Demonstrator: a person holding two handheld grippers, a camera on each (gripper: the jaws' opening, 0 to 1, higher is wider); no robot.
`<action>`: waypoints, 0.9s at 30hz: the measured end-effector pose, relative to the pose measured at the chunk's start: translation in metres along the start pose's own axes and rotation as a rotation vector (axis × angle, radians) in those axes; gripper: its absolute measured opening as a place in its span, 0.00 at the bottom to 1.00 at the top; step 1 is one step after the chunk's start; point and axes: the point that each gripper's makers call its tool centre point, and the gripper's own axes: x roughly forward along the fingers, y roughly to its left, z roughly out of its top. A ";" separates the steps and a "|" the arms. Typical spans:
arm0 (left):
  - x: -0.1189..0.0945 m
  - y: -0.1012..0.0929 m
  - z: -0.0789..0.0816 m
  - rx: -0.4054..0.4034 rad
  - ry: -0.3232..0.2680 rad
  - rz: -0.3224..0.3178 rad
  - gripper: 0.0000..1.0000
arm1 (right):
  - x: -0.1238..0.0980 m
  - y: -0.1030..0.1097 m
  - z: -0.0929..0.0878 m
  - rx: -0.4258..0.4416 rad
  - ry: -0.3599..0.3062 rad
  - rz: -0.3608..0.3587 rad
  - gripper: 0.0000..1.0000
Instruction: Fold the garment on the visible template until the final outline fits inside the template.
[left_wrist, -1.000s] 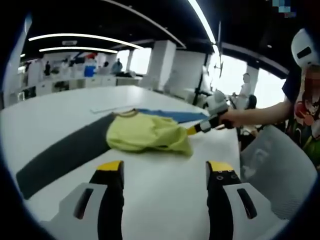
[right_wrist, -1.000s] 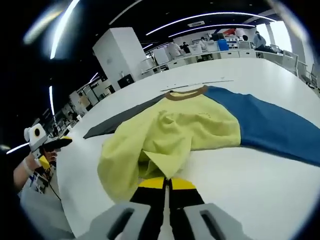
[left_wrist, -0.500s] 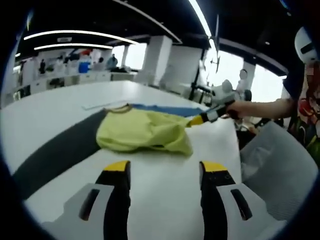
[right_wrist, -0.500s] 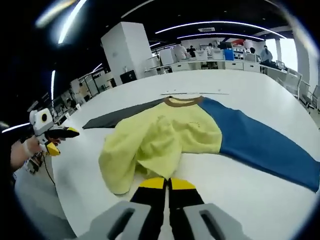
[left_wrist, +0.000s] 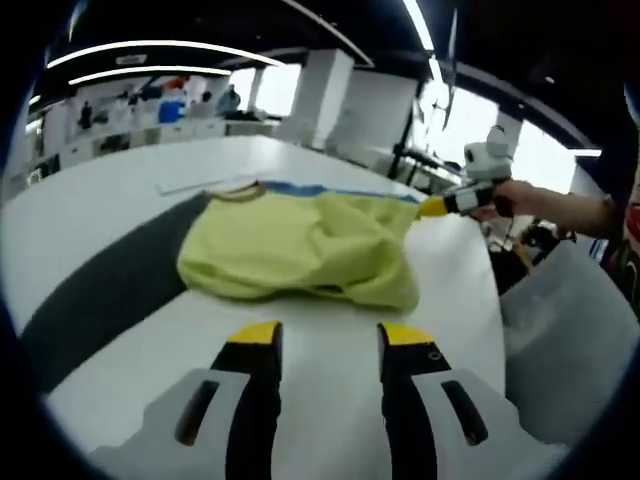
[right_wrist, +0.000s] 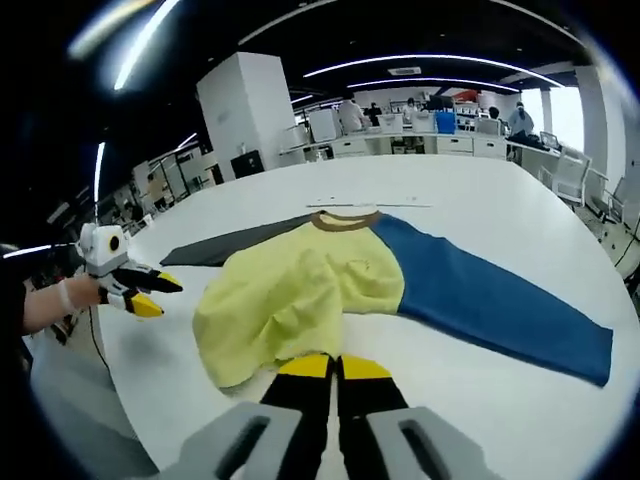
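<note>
A large white desk (right_wrist: 480, 200) carries a long flat template (right_wrist: 500, 305), blue on one half and dark grey (left_wrist: 100, 290) on the other. The yellow garment (right_wrist: 290, 300) lies bunched over the template's middle, its brown collar (right_wrist: 345, 218) toward the far desk edge, its body running back toward the near edge. The right gripper (right_wrist: 333, 365) has its fingers pressed together on the garment's near hem. The left gripper (left_wrist: 325, 335) hovers with fingers apart, beside the garment. Office desks and people stand beyond.

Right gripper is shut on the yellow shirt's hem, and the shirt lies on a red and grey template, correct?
Not red: the template is blue and grey, as the right gripper view shows. The right gripper is shut on the yellow shirt's hem.
</note>
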 end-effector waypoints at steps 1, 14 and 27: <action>0.005 0.003 -0.001 -0.014 0.008 0.009 0.33 | -0.001 0.000 0.000 0.002 -0.002 -0.001 0.00; 0.032 0.031 0.010 -0.386 -0.093 0.060 0.27 | -0.005 -0.005 -0.006 0.014 -0.007 -0.018 0.00; 0.041 0.027 0.011 -0.600 -0.134 0.039 0.24 | -0.005 -0.005 -0.006 0.002 -0.005 -0.017 0.00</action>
